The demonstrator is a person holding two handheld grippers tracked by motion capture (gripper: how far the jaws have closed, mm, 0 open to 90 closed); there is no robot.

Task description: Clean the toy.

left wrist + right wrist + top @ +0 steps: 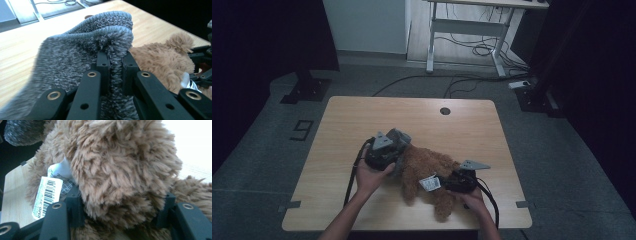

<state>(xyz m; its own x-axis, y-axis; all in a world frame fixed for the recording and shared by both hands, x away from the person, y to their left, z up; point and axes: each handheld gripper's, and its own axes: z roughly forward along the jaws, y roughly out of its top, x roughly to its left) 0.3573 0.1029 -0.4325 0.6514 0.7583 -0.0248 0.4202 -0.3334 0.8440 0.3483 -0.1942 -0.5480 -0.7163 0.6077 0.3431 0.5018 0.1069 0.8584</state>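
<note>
A brown plush teddy bear lies on the wooden table, with a white barcode tag on it. My left gripper is shut on a grey fuzzy knit sock-like cloth by the bear's upper end; in the left gripper view its black jaws pinch the cloth's rim. At the bear's lower right, my right gripper is shut on a limb of the bear; fur fills the gap between its jaws, and the tag hangs beside the left jaw.
A round cable hole sits near the table's far edge. Beyond the table stand a white desk frame with floor cables and dark stands at both sides. Black cables trail from both grippers toward the near edge.
</note>
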